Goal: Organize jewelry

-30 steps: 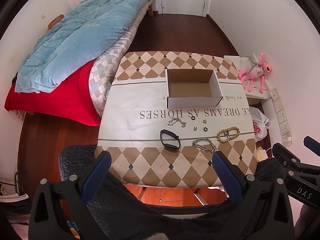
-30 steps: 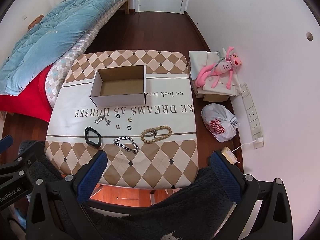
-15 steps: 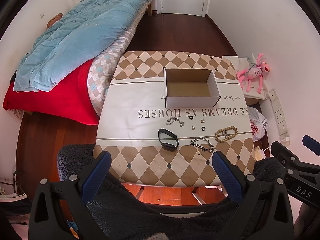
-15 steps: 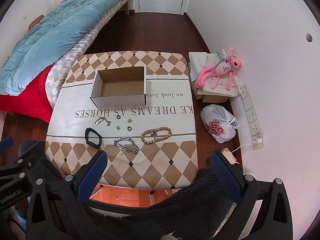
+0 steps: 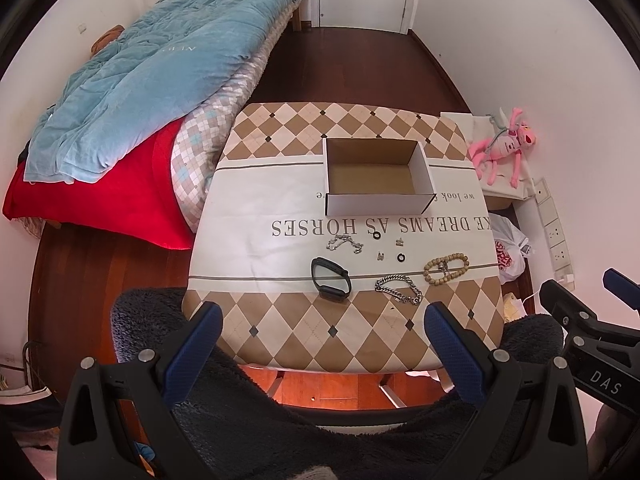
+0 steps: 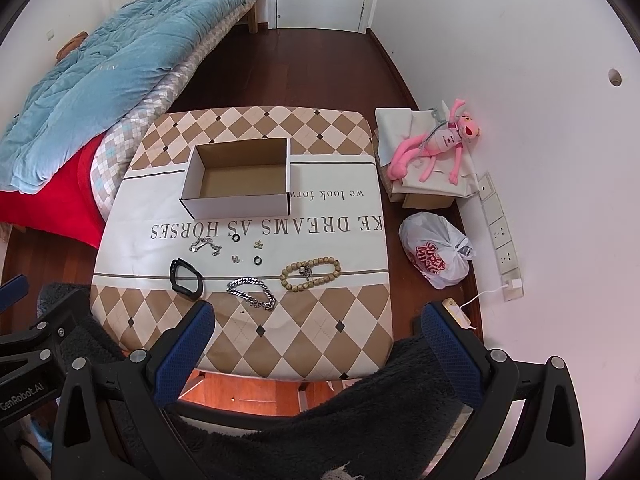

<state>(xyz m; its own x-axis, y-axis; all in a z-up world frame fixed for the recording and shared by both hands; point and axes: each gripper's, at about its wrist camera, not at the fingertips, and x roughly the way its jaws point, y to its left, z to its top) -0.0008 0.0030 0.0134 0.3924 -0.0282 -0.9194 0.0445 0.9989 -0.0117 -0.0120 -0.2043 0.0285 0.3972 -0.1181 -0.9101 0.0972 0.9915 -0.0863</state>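
An empty white cardboard box [image 5: 378, 176] [image 6: 240, 180] stands on the table [image 5: 280, 332] with the checked cloth. In front of it lie a black band [image 5: 331, 279] [image 6: 186, 275], a silver chain bracelet [image 5: 399, 289] [image 6: 252, 292], a wooden bead bracelet [image 5: 446, 269] [image 6: 311, 274], a thin silver chain [image 5: 344, 243] [image 6: 205, 245], two small black rings [image 5: 377, 235] [image 5: 400, 257] and small earrings [image 5: 399, 242]. My left gripper [image 5: 322, 330] and right gripper [image 6: 316, 330] hang open high above the table's near edge, holding nothing.
A bed with a blue quilt [image 5: 152, 64] and red sheet [image 5: 100, 204] stands left of the table. Right of it are a pink plush toy [image 6: 436, 146] on a low box, a white plastic bag [image 6: 438, 258] and wall sockets [image 6: 502, 236]. Dark fleece sleeves [image 5: 280, 432] lie below both grippers.
Both views have pulled back and up slightly, so the table and jewelry look a little smaller and farther. Nothing on the table moved.
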